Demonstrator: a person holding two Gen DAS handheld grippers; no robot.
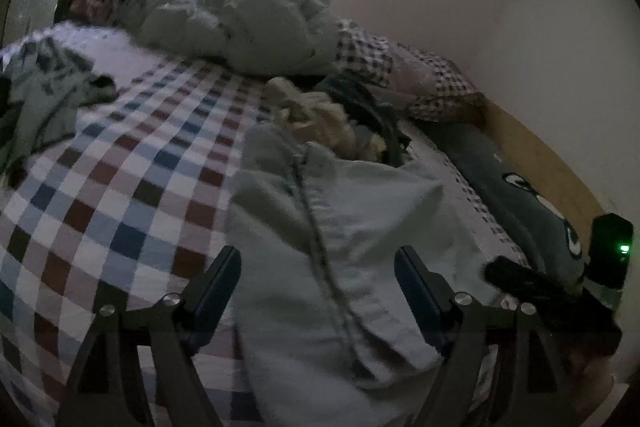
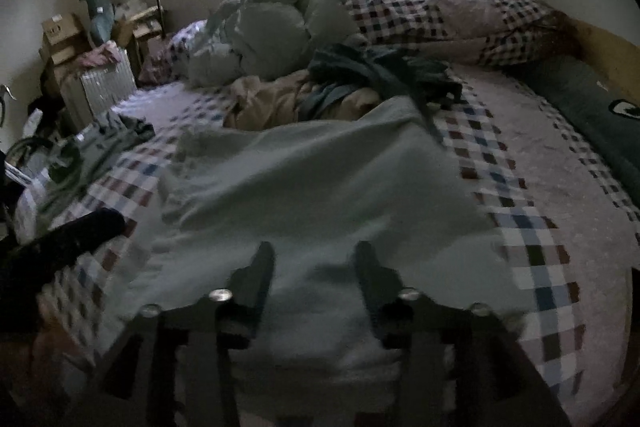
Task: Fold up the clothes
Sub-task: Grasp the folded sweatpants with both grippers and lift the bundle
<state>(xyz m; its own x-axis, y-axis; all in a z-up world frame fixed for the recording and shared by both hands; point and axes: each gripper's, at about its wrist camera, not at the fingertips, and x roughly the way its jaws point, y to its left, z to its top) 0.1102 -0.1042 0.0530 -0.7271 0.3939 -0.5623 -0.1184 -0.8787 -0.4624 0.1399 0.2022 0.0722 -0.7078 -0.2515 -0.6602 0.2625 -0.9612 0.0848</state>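
Observation:
A pale green garment (image 1: 340, 227) lies spread on the checked bedcover (image 1: 120, 187). My left gripper (image 1: 318, 263) is open, its fingers straddling the garment's seamed edge just above the cloth. The same garment (image 2: 312, 179) fills the middle of the right wrist view. My right gripper (image 2: 314, 259) is open over its near part, nothing held between the jaws. The other gripper shows as a dark shape at the right edge of the left wrist view (image 1: 560, 291) and at the left of the right wrist view (image 2: 68, 235).
A heap of beige and dark clothes (image 2: 320, 91) lies beyond the garment. A crumpled grey-green duvet (image 2: 272, 23) and checked pillows (image 2: 440, 15) sit at the bed's head. Another garment (image 1: 44, 95) lies at the left. A dark cushion (image 1: 520, 195) lines the wall side.

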